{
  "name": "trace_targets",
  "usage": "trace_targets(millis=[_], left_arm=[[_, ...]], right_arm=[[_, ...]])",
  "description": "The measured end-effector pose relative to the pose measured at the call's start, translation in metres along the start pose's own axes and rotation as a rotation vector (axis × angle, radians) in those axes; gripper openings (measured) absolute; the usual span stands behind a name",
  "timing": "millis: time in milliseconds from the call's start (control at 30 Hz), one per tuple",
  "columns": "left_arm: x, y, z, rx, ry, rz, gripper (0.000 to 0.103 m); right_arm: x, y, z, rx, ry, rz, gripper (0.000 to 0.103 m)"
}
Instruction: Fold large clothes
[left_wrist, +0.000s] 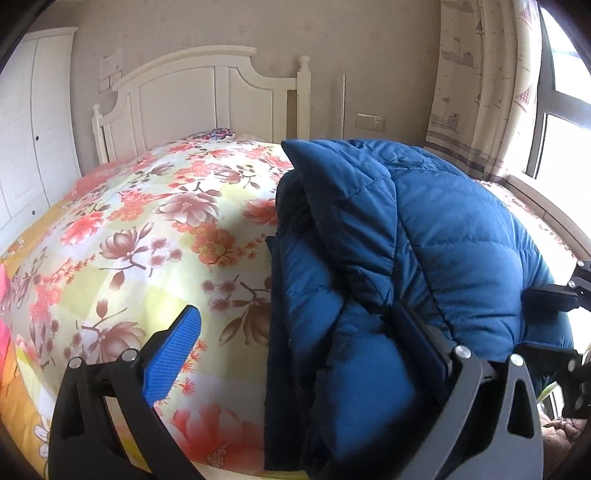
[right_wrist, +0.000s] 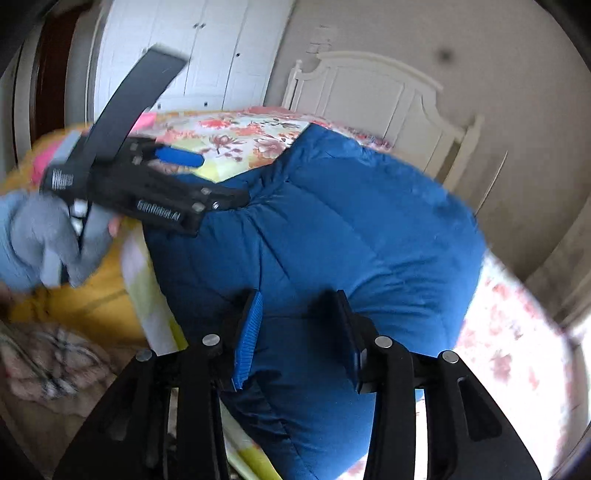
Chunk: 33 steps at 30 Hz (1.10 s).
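**Blue padded jacket on the flowered bed, a gripper at each side**

Beige walls close in a bedroom with a white panelled wooden headboard (left_wrist: 207, 99), white wardrobe doors (left_wrist: 26, 129) at the left of the left wrist view and a cream curtain printed with ships (left_wrist: 476, 92) beside a bright window. Across the bed lies a quilt printed with red and pink flowers on pale yellow (left_wrist: 147, 229).

On the quilt, toward the window side and reaching down to the near edge of the bed, sits a large blue quilted puffer jacket (left_wrist: 406, 240), bunched up with one panel folded over and its darker lining showing along the left edge.

The left gripper (left_wrist: 306, 343) stands wide apart. Its blue ribbed left finger pad (left_wrist: 171, 354) hangs free over the quilt, while the right finger presses into the jacket's side; nothing is pinched between the two.

The right gripper (right_wrist: 295, 336) is seen from its own camera with its jaws partly parted and a fold of the blue jacket bulging up between them. Both pads look to be against the fabric, gripping it. That view is blurred. At its left a hand in a grey glove (right_wrist: 55, 236) holds the left gripper's handle.
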<state>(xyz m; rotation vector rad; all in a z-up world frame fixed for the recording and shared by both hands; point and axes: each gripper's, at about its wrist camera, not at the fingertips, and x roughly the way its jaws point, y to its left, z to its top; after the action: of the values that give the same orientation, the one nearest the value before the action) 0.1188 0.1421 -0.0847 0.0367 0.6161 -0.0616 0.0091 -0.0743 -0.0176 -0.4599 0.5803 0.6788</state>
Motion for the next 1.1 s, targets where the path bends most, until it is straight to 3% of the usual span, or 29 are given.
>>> trace_targets(millis=[300,500,600,667,733,767,800,867,967,1033,1100], left_arm=[[-0.010,-0.003,0.014,0.027,0.029,0.026,0.101],[-0.036,-0.021,0.088,0.085,-0.052,-0.002,0.101],[-0.010,-0.050,0.130,0.179,-0.055,0.042,0.101],[0.024,-0.069,0.148,0.217,0.001,0.058,0.101],[0.055,-0.081,0.148,0.248,0.042,0.093,0.101],[0.085,-0.086,0.139,0.277,0.088,0.151,0.101],[0.107,-0.086,0.129,0.277,0.123,0.159,0.101],[0.122,-0.060,0.122,0.146,0.142,0.060,0.101],[0.126,-0.023,0.118,-0.011,0.180,0.054,0.101],[0.128,-0.013,0.113,-0.038,0.196,0.033,0.101],[0.128,-0.014,0.114,-0.035,0.197,0.038,0.101]], right_arm=[[0.004,0.004,-0.001,-0.008,-0.011,-0.026,0.038],[0.005,0.005,-0.003,0.004,-0.019,-0.027,0.039],[0.005,0.006,-0.004,0.006,-0.026,-0.030,0.039],[0.004,0.007,-0.005,0.008,-0.033,-0.030,0.039],[0.003,0.006,-0.006,0.012,-0.040,-0.026,0.039],[0.003,0.006,-0.006,0.013,-0.044,-0.024,0.039],[0.002,0.006,-0.007,0.016,-0.056,-0.020,0.039],[-0.002,0.005,-0.007,0.028,-0.076,-0.005,0.039],[-0.010,0.006,0.000,-0.004,-0.053,0.016,0.039],[-0.025,-0.003,0.008,0.021,-0.077,0.011,0.039],[-0.045,-0.017,0.012,0.076,-0.157,-0.035,0.040]])
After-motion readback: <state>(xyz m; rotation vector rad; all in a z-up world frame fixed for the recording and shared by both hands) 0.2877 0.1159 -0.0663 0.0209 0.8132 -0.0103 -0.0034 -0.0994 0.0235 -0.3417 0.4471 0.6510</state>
